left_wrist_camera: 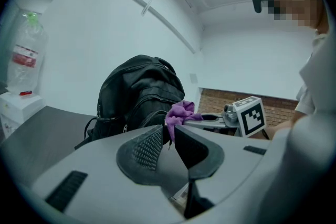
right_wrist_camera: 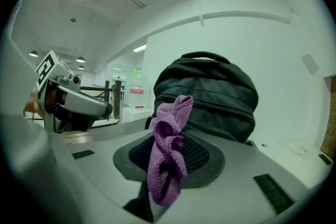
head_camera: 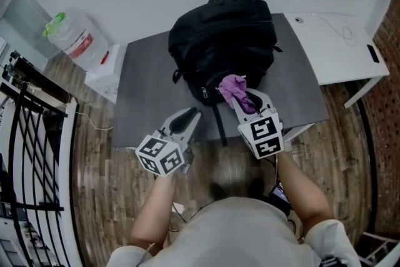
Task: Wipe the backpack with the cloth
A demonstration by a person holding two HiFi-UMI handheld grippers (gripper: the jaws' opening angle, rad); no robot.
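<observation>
A black backpack (head_camera: pixel 222 40) stands upright on the grey table (head_camera: pixel 144 97), its front pocket facing me. My right gripper (head_camera: pixel 242 99) is shut on a bunched purple cloth (head_camera: pixel 234 88), which sits at the backpack's lower front, right by the zipper. In the right gripper view the cloth (right_wrist_camera: pixel 170 113) hangs from between the jaws with the backpack (right_wrist_camera: pixel 220 97) just behind it. My left gripper (head_camera: pixel 192 114) hovers at the table's near edge, left of the backpack's dangling strap. In the left gripper view its jaws (left_wrist_camera: pixel 169 132) stand slightly apart with nothing between them.
A large water bottle (head_camera: pixel 74 37) rests on a white stand (head_camera: pixel 103 72) left of the table. A white desk (head_camera: pixel 337 47) with a thin cable adjoins the table's right side. A black metal rack (head_camera: pixel 31 153) lines the far left over wooden floor.
</observation>
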